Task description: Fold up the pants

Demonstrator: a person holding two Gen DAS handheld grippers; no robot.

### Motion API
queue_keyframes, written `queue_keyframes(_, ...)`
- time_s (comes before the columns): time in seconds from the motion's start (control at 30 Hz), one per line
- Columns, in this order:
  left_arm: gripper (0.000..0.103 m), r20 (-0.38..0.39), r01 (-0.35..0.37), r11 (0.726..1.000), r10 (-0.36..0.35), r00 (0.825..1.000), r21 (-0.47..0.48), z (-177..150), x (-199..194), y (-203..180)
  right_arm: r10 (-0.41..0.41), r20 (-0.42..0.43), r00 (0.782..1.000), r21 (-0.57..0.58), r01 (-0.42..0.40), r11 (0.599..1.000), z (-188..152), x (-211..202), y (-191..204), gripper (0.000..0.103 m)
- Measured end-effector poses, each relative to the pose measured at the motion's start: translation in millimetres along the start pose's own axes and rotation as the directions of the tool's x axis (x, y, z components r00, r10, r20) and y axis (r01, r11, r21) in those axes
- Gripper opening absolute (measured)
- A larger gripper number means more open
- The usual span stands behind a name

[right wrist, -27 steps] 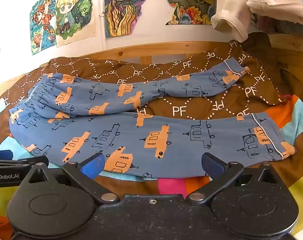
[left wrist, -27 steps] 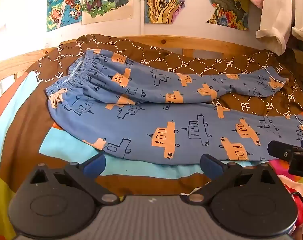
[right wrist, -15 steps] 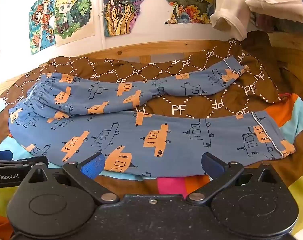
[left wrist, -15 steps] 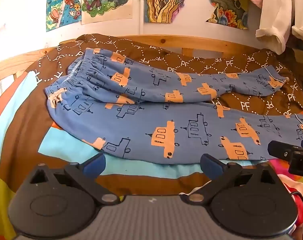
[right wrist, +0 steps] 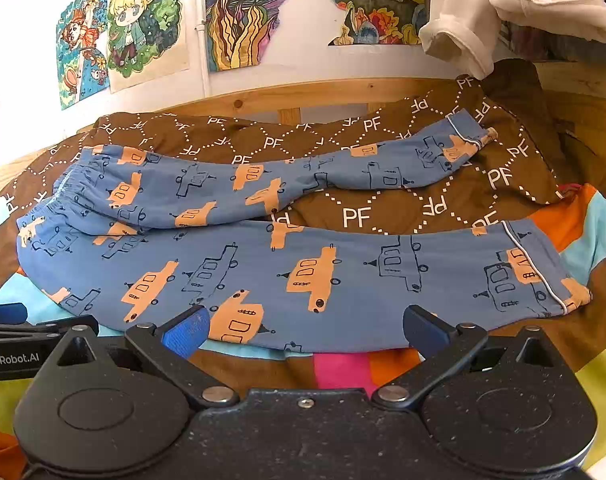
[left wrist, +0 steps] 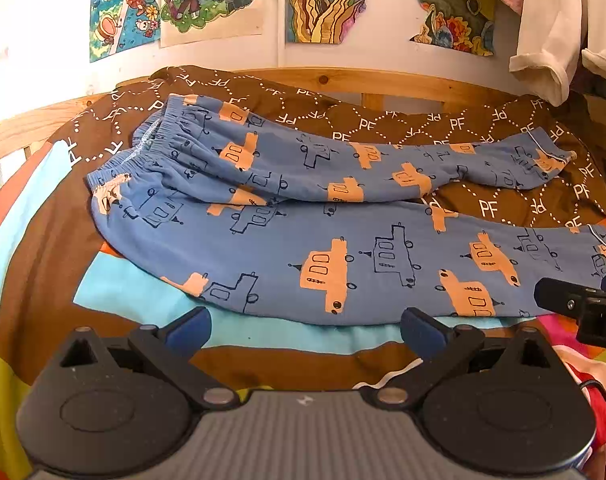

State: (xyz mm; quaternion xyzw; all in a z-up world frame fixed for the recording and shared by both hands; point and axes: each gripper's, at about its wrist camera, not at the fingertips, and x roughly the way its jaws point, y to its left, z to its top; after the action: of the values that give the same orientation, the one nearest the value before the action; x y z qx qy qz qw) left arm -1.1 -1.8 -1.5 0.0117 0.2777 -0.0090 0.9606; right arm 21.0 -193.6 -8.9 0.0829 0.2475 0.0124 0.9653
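Observation:
Blue pants point(left wrist: 287, 240) with orange car prints lie flat on the bed, waistband point(left wrist: 143, 152) at the left, the two legs spread apart toward the right. They also show in the right wrist view point(right wrist: 303, 264), with the near leg cuff point(right wrist: 543, 276) at the right and the far leg cuff point(right wrist: 467, 136) further back. My left gripper point(left wrist: 305, 330) is open and empty, just short of the near leg's front edge. My right gripper point(right wrist: 305, 330) is open and empty, close to the same edge, further right.
The bed carries a brown "PF" blanket point(right wrist: 383, 208) over a multicoloured cover point(left wrist: 43, 216). A wooden bed rail point(left wrist: 383, 82) runs along the back under a wall with posters. Pale garments point(right wrist: 483, 12) hang at the upper right. Each gripper shows at the side of the other's view.
Both views have shifted very slightly toward the pants. The pants have not moved, and both grippers stay open.

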Motion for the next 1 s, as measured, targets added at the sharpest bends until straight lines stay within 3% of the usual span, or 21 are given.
queue_keyframes(1.0,0.103,-0.005,0.001,1.0,-0.001,1.0,0.002,-3.5,2.9,-1.7,0.002,-0.005,1.0,0.004,-0.002,1.0,-0.2,0.3,-0.6,0.102)
